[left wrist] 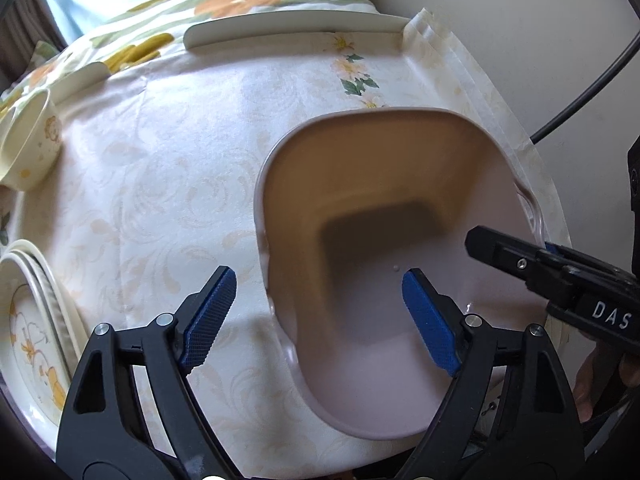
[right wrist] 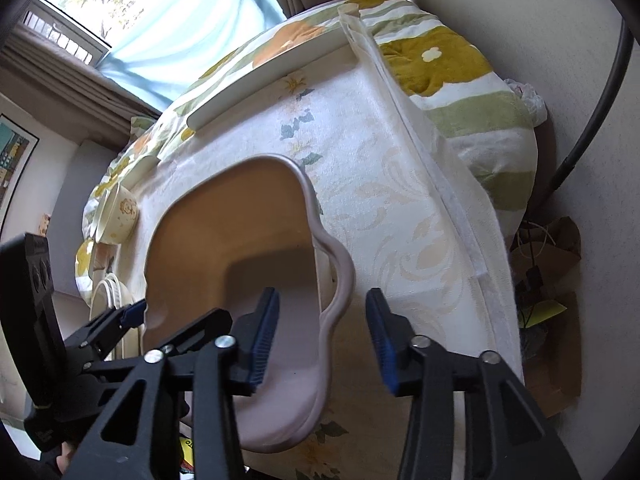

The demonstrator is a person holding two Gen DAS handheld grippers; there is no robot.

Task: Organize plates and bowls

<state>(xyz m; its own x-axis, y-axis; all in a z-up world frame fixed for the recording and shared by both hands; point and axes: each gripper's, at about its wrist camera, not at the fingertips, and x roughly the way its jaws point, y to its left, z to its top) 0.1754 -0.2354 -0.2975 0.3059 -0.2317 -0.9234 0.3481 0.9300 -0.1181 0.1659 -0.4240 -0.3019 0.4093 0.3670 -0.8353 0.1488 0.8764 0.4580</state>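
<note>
The left gripper (left wrist: pixel 320 316) is spread wide, its fingers straddling the left rim of a pink dish (left wrist: pixel 400 208): one blue pad (left wrist: pixel 208 316) hangs over the tablecloth (left wrist: pixel 160 168), the other over the dish's hollow. The right gripper (right wrist: pixel 322 336) is also spread, straddling the dish's wavy right rim without pinching it. The dish (right wrist: pixel 224 216) sits on the cloth near the table's right edge. Further out on the left, a small cream bowl (left wrist: pixel 30 144) with a flower print stands near the far edge, and a stack of cream plates (left wrist: pixel 36 320) sits nearer. A white tray (left wrist: pixel 296 26) lies along the far edge.
</note>
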